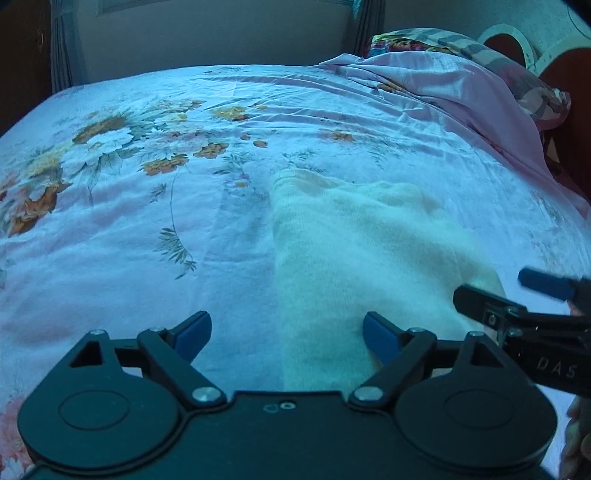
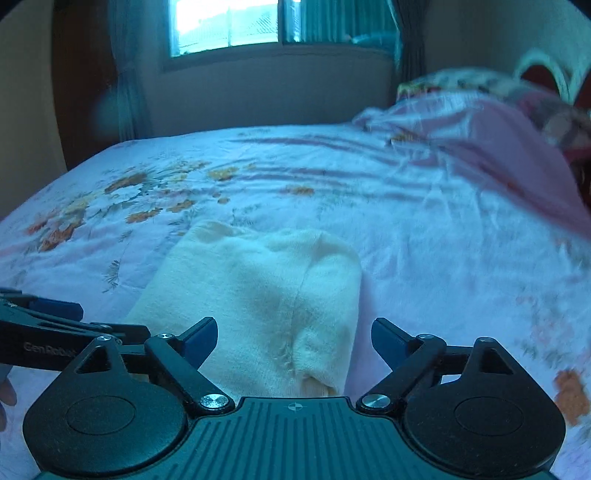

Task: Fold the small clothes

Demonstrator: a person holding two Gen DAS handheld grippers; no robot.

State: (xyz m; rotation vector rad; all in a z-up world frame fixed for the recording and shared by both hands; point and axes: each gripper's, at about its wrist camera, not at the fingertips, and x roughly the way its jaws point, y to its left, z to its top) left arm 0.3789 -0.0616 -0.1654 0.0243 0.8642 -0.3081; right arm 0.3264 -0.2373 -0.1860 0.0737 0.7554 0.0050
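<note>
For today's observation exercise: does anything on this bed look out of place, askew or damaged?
Little stands out. The cream garment lies folded on the floral bedsheet, slightly bunched at its far edge. A pink cover lies rumpled near the pillow. Nothing appears spilled or torn. Both hand-held grippers are open.

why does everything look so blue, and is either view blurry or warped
Both views carry a strong blue-cyan cast, tinting the cream garment and floral bedsheet. Left wrist view: fairly sharp, with fisheye bulge curving the bed; the right gripper at the edge is slightly smeared. Right wrist view: the window is blown out, and the pink blanket and right side are motion-blurred.
</note>
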